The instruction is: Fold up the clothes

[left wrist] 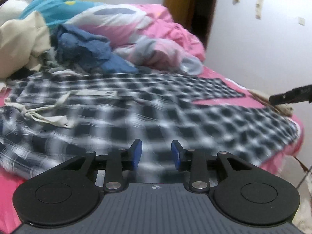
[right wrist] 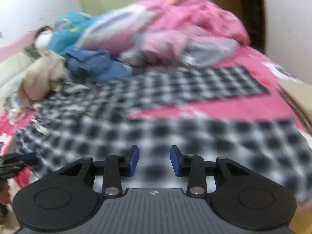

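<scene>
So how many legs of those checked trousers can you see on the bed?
2: the far leg lies beside the pink quilt; the near leg lies toward the bed's edge.

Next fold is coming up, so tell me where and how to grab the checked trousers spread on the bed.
Grip the checked trousers at the waistband, near the cream drawstring, and at the near leg's hem. Come from the near bed edge, low and almost level: the cloth lies flat on the pink sheet, so only edges offer a pinch. Both grippers, left and right, are open and empty.
</scene>
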